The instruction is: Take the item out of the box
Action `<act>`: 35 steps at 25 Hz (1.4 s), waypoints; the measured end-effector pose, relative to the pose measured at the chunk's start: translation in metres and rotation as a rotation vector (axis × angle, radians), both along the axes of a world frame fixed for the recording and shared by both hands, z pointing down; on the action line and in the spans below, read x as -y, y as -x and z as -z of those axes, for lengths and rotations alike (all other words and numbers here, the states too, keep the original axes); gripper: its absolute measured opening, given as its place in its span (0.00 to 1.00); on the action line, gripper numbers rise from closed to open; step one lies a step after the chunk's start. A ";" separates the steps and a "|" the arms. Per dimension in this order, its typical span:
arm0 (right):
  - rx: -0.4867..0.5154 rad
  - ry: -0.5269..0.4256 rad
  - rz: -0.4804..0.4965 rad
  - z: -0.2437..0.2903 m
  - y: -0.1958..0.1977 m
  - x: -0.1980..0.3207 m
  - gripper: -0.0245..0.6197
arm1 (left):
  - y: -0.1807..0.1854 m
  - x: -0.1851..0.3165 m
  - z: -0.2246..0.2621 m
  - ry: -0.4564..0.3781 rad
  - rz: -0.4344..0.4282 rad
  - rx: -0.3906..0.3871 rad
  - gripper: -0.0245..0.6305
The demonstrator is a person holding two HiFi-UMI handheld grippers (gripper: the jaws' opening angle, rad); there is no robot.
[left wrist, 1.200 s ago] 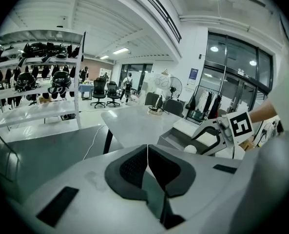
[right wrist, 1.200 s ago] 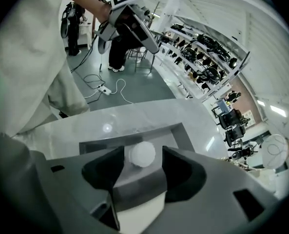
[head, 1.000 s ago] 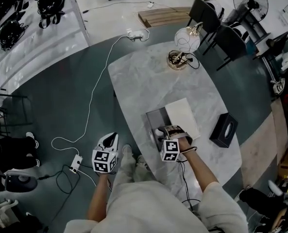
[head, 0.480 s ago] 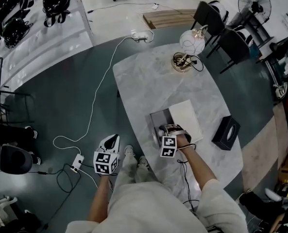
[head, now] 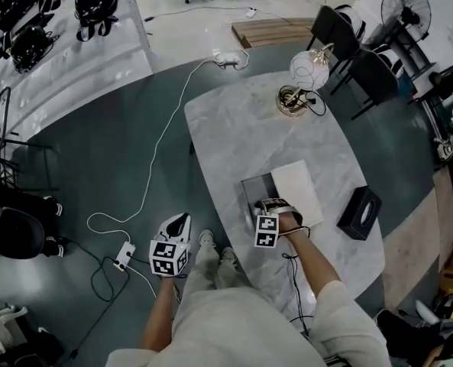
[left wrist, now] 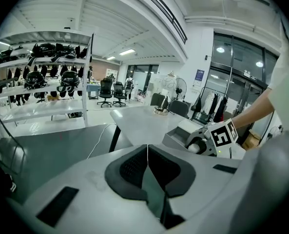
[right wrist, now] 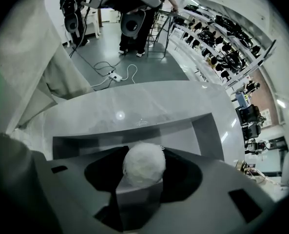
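Note:
An open grey box (head: 254, 189) lies on the marble table (head: 234, 128), with its white lid (head: 296, 189) leaning at its right side. My right gripper (head: 261, 210) is at the box's near end. In the right gripper view it (right wrist: 143, 172) is shut on a white fuzzy ball (right wrist: 143, 163), just above the box's grey inside (right wrist: 134, 130). My left gripper (head: 174, 226) hangs over the floor left of the table. Its jaws are shut on nothing (left wrist: 146, 167). The left gripper view also shows the ball (left wrist: 196, 147) and the box (left wrist: 179, 133).
A black tissue box (head: 359, 212) sits on the table to the right. At the table's far end stands a glass globe lamp (head: 305, 68) with cables at its base. Below the left gripper, a white cable (head: 153, 151) and a power strip (head: 121, 257) lie on the floor. Dark chairs (head: 356, 60) stand beyond the table.
The head view has shifted a little. My right gripper stays at the box's near end with the ball. The left gripper has hardly moved.

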State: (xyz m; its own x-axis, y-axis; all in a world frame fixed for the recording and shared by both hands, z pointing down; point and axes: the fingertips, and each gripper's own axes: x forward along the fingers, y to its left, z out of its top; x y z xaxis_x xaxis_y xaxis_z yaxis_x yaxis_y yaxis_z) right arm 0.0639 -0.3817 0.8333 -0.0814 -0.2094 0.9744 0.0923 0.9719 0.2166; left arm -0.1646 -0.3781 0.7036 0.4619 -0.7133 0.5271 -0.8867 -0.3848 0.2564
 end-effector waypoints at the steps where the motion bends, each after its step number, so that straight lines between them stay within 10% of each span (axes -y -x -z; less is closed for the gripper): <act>1: -0.001 0.000 0.000 -0.001 0.000 0.000 0.34 | 0.000 -0.001 0.000 0.000 0.001 -0.001 0.06; 35: 0.178 -0.266 -0.163 0.083 -0.015 -0.024 0.32 | -0.057 -0.005 0.037 -0.088 -0.128 0.021 0.06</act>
